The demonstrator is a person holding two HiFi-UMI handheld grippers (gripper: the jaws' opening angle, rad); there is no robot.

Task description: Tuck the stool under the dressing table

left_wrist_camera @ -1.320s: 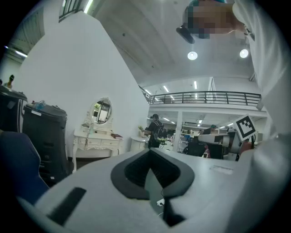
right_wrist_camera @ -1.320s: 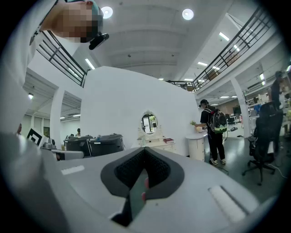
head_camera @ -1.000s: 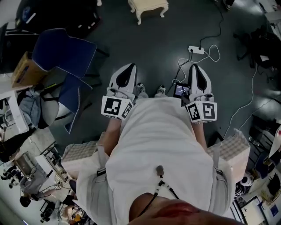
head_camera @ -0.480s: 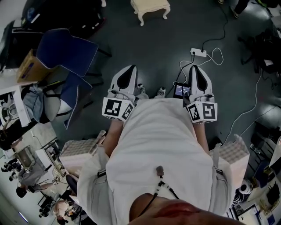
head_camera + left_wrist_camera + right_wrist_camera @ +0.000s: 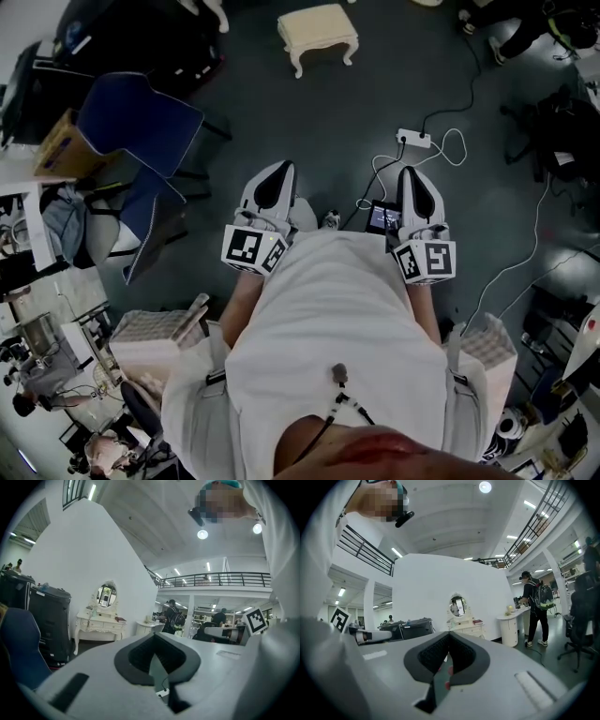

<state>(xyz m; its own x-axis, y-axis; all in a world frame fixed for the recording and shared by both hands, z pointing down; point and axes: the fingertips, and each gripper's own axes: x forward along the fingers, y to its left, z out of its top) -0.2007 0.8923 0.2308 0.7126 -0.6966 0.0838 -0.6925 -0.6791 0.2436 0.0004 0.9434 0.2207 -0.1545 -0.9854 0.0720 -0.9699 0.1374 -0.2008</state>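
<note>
- In the head view, I held my left gripper [image 5: 277, 173] and my right gripper [image 5: 416, 176] level in front of my waist. One was on each side, and both pointed ahead over the dark floor [image 5: 328, 122].
- The cream stool [image 5: 319, 28] stood on that floor well ahead of both grippers and touched neither. It was a little nearer the line of my left one.
- A blue chair [image 5: 141, 117] stood off to my left, and a white power strip [image 5: 413, 138] lay on the floor just ahead of my right gripper.
- In the left gripper view, my jaws were pressed together with nothing between them.
- Beyond them the white dressing table [image 5: 101, 623] stood against a white wall [image 5: 93, 550], with an oval mirror [image 5: 107, 594] on top and black cases [image 5: 49, 616] just to its left.
- In the right gripper view, those jaws were also together and empty.
- The same dressing table showed straight beyond them, against the wall.
- To its right, a person [image 5: 536, 606] with a backpack stood at a round white stand [image 5: 508, 629].
</note>
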